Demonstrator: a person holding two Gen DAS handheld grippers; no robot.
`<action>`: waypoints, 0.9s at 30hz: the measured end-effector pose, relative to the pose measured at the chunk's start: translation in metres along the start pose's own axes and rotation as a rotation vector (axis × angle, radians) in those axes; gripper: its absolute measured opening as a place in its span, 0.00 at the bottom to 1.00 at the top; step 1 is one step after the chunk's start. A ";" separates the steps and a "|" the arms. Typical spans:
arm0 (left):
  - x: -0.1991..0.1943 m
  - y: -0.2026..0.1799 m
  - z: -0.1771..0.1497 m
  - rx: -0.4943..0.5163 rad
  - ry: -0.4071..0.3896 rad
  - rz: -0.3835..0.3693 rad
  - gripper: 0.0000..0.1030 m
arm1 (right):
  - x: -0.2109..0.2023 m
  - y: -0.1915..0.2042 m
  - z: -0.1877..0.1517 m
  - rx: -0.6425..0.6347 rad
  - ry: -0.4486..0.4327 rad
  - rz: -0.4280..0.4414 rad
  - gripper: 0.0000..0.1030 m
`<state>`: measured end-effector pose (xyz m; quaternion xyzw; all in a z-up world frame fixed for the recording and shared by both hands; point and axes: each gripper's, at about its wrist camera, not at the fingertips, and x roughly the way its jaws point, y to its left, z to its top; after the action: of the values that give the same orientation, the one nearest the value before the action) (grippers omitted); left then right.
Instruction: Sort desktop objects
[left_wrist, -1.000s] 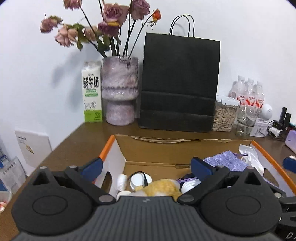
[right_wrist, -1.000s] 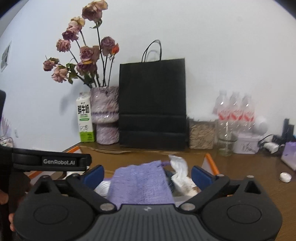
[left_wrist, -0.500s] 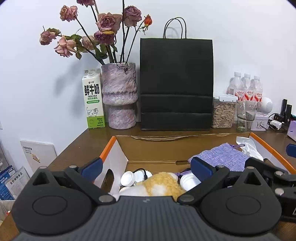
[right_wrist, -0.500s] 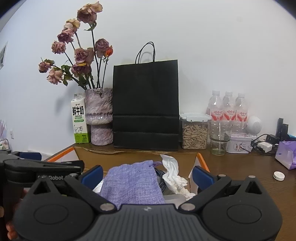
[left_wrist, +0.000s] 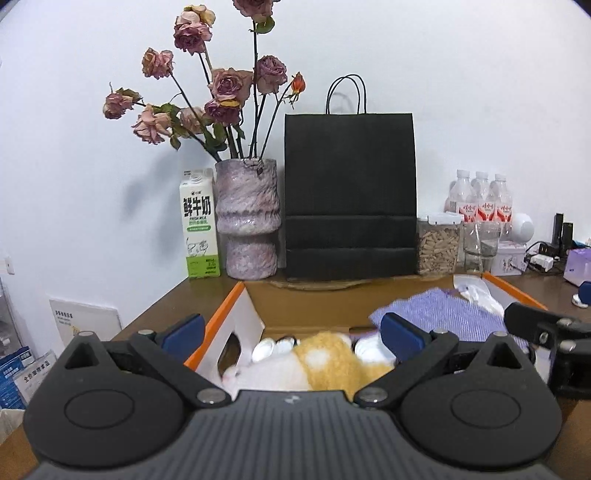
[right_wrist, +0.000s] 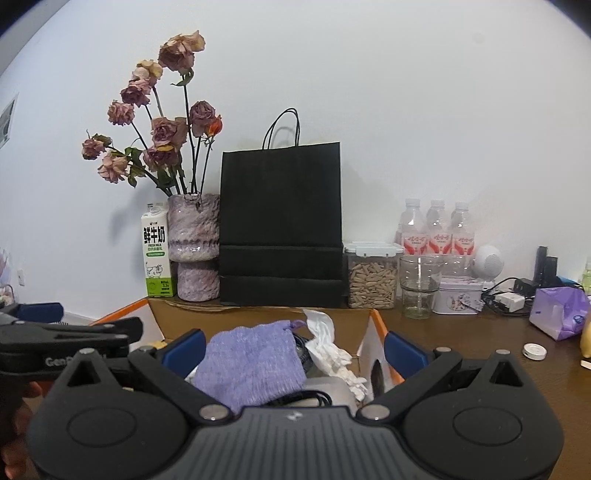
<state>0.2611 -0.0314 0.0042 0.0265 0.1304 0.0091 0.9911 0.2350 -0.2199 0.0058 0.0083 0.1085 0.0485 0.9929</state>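
hovering: both my grippers above the box (left_wrist: 255, 295), holding nothing
left fingers (left_wrist: 183, 328): apart, over plush toy (left_wrist: 325, 360)
right fingers (right_wrist: 404, 349): apart, over purple cloth (right_wrist: 251, 363)
risk: cloth snags the cable (right_wrist: 301, 397) beneath it

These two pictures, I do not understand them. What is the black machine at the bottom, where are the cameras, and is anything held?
No robot: a person holds a hand gripper in each hand, and each carries a camera looking forward. The black shape below is that gripper's body; the blue pads are its fingertips. The left gripper and right gripper both have open jaws and hold nothing. Both hover over an open box on a table. Inside lie a plush toy, a purple cloth and white paper. Behind stand a vase, milk carton and black bag.
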 end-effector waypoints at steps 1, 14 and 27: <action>-0.003 0.000 -0.003 0.000 0.008 0.000 1.00 | -0.004 -0.001 -0.002 0.002 0.002 0.000 1.00; -0.063 -0.003 -0.038 -0.017 0.059 0.016 1.00 | -0.069 0.002 -0.031 -0.053 0.005 -0.004 1.00; -0.128 0.002 -0.058 -0.037 0.139 -0.003 1.00 | -0.131 0.004 -0.048 -0.036 0.057 0.044 1.00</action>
<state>0.1224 -0.0295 -0.0189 0.0074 0.1986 0.0117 0.9800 0.0967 -0.2284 -0.0133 -0.0085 0.1357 0.0725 0.9881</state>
